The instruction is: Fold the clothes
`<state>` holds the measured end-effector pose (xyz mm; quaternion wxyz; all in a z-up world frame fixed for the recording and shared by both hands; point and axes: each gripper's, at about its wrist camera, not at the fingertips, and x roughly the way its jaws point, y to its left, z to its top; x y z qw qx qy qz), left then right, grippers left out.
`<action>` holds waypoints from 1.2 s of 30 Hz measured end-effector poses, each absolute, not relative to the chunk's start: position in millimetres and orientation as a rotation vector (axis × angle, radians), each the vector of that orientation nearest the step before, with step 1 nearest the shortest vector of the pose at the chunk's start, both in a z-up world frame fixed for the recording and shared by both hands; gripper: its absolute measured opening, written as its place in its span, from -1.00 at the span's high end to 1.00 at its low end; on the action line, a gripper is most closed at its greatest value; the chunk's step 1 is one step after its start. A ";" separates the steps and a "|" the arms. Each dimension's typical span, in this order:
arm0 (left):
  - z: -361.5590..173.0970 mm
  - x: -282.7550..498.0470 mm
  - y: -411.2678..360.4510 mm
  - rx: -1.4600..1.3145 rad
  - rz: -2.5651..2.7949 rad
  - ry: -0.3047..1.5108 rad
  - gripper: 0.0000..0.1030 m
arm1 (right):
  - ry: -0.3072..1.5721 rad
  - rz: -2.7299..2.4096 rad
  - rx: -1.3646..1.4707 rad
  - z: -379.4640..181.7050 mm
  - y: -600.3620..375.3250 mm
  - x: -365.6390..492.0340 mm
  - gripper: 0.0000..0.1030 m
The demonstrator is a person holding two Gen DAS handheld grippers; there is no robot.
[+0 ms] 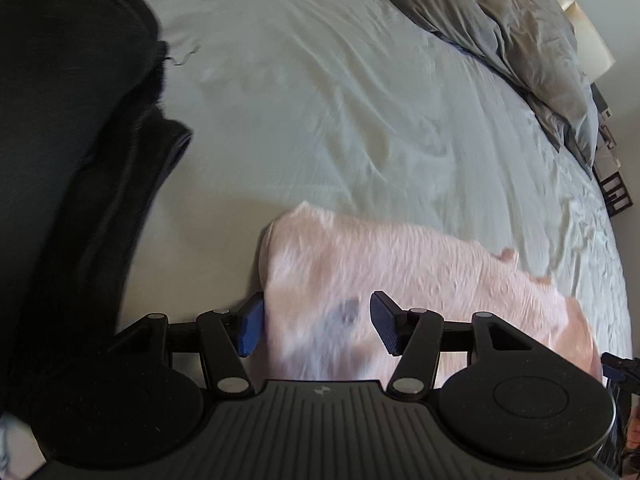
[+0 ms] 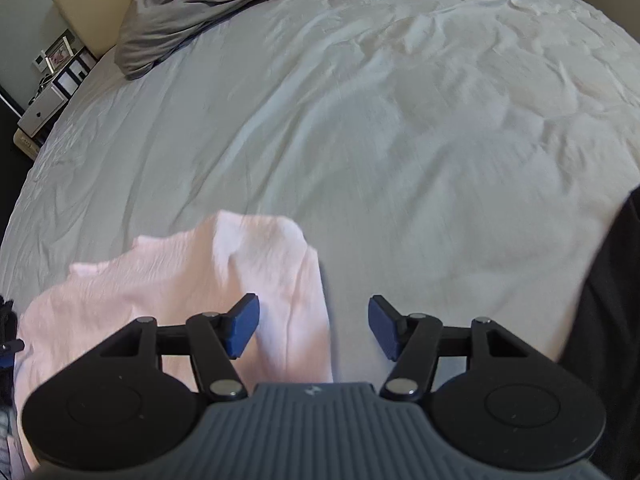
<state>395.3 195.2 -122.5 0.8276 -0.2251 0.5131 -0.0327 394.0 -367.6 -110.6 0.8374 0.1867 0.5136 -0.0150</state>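
Clothes on the bed: one pale pink garment [image 1: 400, 280] lies near the close edge of the bed, and a dark garment [image 1: 80, 160] lies beside it, at the left in the left wrist view.
Bed [image 1: 320, 100]: it is covered by a light grey-white sheet with many wrinkles; most of it is bare.
Grey duvet [image 1: 500, 40]: it is bunched up at the far end of the bed, well apart from the pink garment.
Dark garment: it looks like a thick black piece, partly folded or only heaped; I cannot tell which.
Pink garment, look: thin, soft, crinkled cloth, with a greyish mark in the part near the left claw. Its outline is blurred.
Pink garment, shape: it seems to be already doubled over into a compact, roughly oblong shape, with rounded folded edges on both short sides.
Progress: I judge the fold of the pink piece is begun or almost done, but the edges are not tidy. The dark garment probably remains to be handled.
Left claw [image 1: 316, 330]: spread, with the pink cloth under and between its blue pads [image 1: 252, 328]; the pads do not press on it.
Right claw [image 2: 314, 328]: spread also, over the right edge of the pink garment [image 2: 180, 280]; it pinches nothing.
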 end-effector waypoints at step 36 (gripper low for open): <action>67.0 213.3 197.1 -0.350 -0.274 0.803 0.94 | 0.866 0.148 0.310 68.0 -347.5 204.0 0.89</action>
